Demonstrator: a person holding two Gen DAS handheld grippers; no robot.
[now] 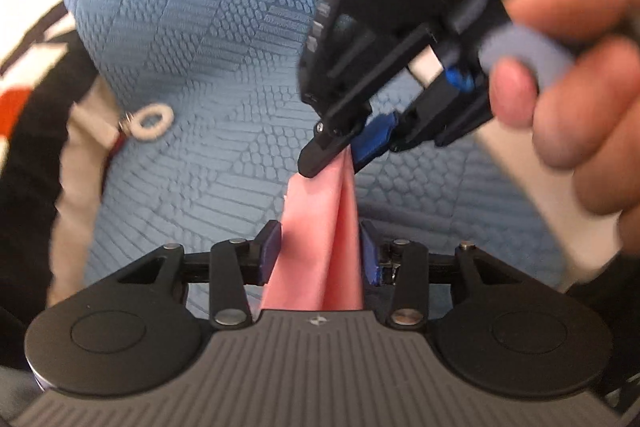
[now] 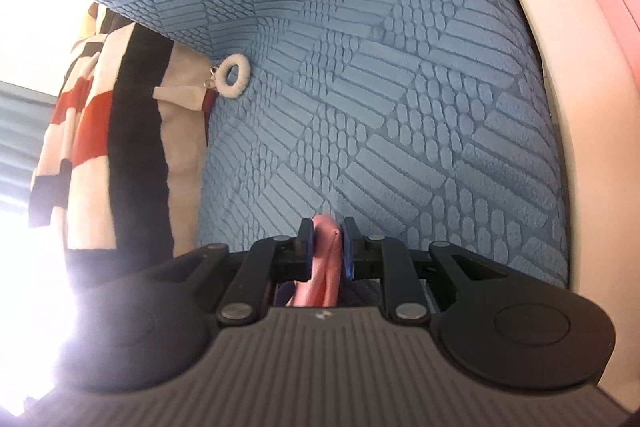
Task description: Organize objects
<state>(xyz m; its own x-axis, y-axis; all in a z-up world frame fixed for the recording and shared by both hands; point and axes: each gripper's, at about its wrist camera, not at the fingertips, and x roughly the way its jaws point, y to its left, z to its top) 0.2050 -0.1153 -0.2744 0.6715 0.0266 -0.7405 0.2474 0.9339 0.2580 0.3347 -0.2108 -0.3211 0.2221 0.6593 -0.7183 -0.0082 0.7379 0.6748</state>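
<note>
A pink cloth point(image 1: 316, 251) hangs in a narrow folded strip over the blue textured cover point(image 1: 180, 39). In the left wrist view my right gripper point(image 1: 336, 157) comes in from the upper right, shut on the strip's top end, with a person's hand point(image 1: 576, 75) around its handle. The strip's lower part runs between the blue pads of my left gripper point(image 1: 320, 247). Those jaws stand apart and the cloth lies loose between them. In the right wrist view the right gripper point(image 2: 326, 227) pinches the bunched pink cloth point(image 2: 324, 259) between its pads.
A white fuzzy ring point(image 2: 235, 77) on a metal clasp lies on the blue cover point(image 2: 400, 87) at the left. Beside it hangs a black, white and red striped fabric point(image 2: 100, 147). A cream and pink edge point(image 2: 580, 67) borders the cover on the right.
</note>
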